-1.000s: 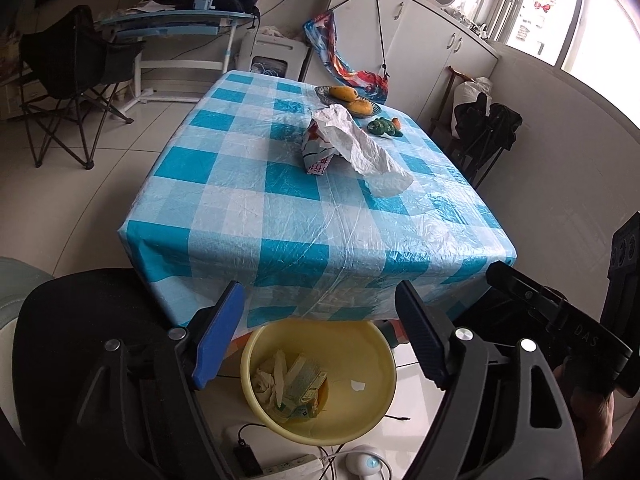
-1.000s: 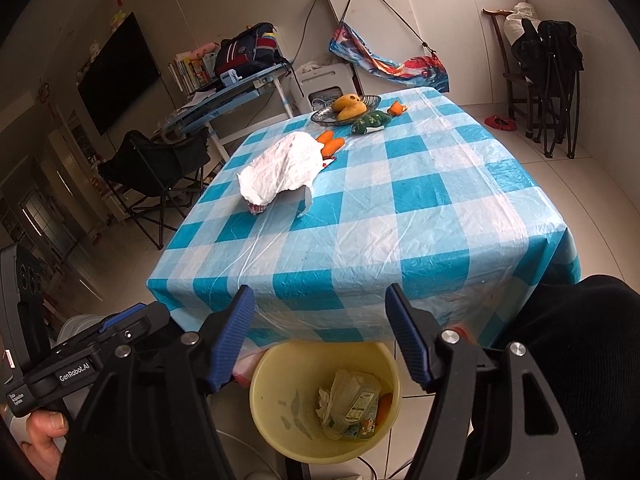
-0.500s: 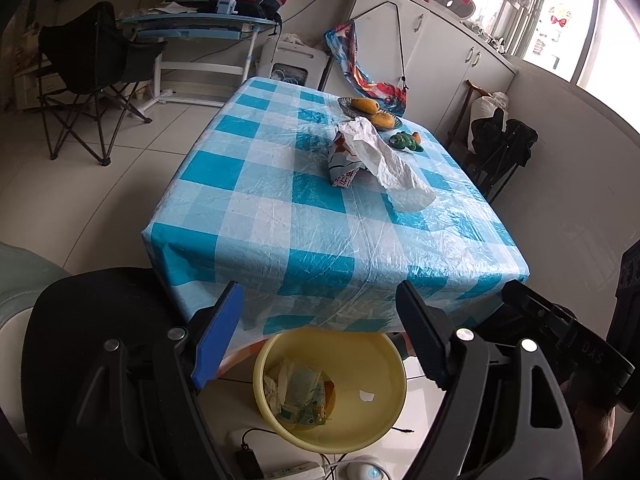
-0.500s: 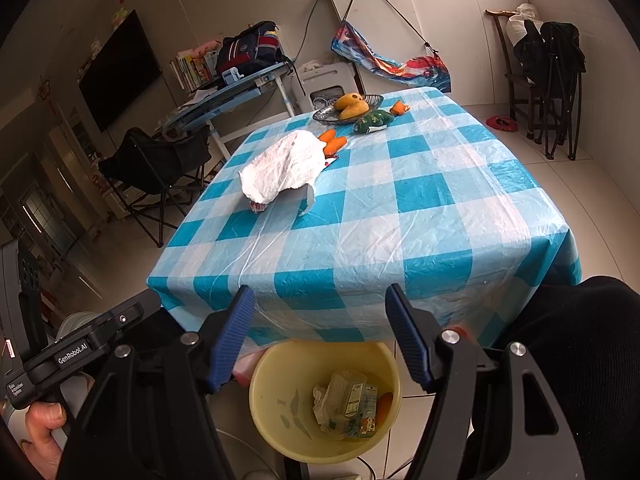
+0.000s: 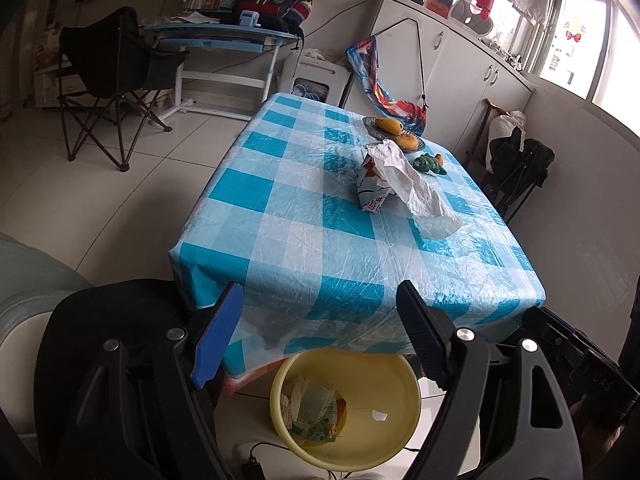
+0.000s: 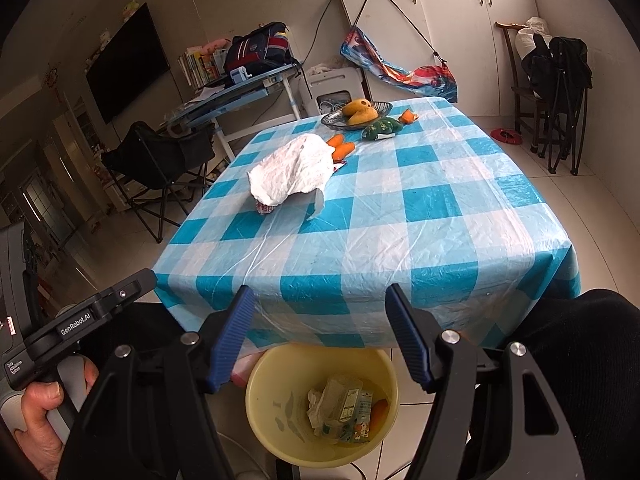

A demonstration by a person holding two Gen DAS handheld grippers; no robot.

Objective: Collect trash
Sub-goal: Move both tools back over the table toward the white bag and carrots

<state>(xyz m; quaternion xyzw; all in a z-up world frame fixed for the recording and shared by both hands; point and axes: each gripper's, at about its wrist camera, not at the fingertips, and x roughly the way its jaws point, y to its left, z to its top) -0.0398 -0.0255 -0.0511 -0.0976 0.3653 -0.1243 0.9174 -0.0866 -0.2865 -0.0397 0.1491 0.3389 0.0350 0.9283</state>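
Observation:
A yellow bin (image 5: 346, 408) (image 6: 320, 404) stands on the floor under the table's near edge, with crumpled cartons and wrappers (image 6: 340, 408) inside. On the blue checked table (image 5: 320, 264) (image 6: 400, 216) lies a white plastic bag (image 5: 412, 184) (image 6: 294, 170) over a printed packet (image 5: 370, 196). My left gripper (image 5: 318, 304) is open and empty above the bin. My right gripper (image 6: 320, 308) is open and empty above the bin. Each gripper's handle shows at the edge of the other's view.
A dish of yellow fruit (image 6: 358, 112), a green toy (image 6: 382, 128) and carrots (image 6: 340, 146) sit at the table's far end. A black folding chair (image 5: 108, 80) and a desk (image 5: 224, 36) stand at the left, white cabinets (image 6: 452, 32) behind, cables (image 5: 256, 460) by the bin.
Both grippers have drawn slightly back and up from the table; the left view has swung right. Both stay open and empty. The bag and bin have not moved.

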